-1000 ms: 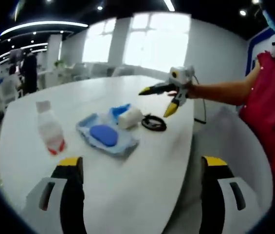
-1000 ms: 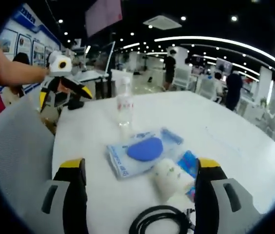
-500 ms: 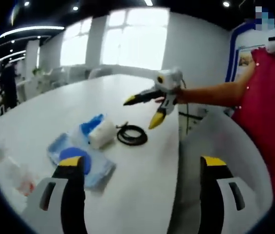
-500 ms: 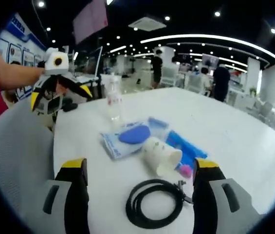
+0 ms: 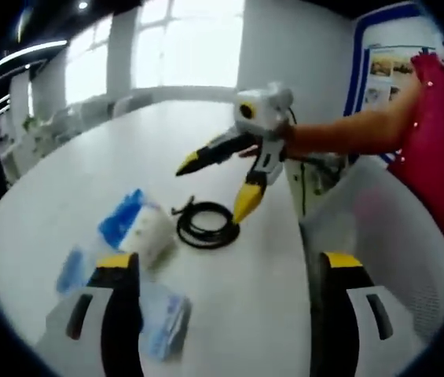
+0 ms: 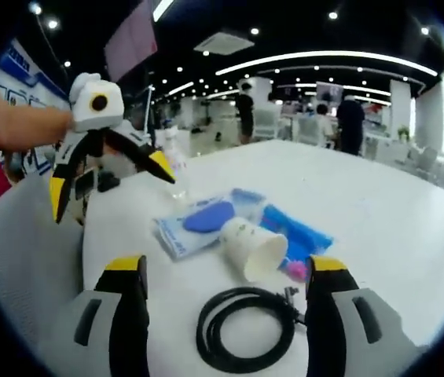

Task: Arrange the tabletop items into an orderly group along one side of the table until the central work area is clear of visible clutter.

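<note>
Right gripper [image 6: 222, 271] is hovering wide open and empty over the cable [image 6: 247, 326], coiled near the desk [image 6: 379, 204] edge beside the cup [image 6: 253, 247]. Left gripper [image 5: 220, 275] is also gaping, empty (approach step, likely). Next: descending, closing on the coil.
</note>
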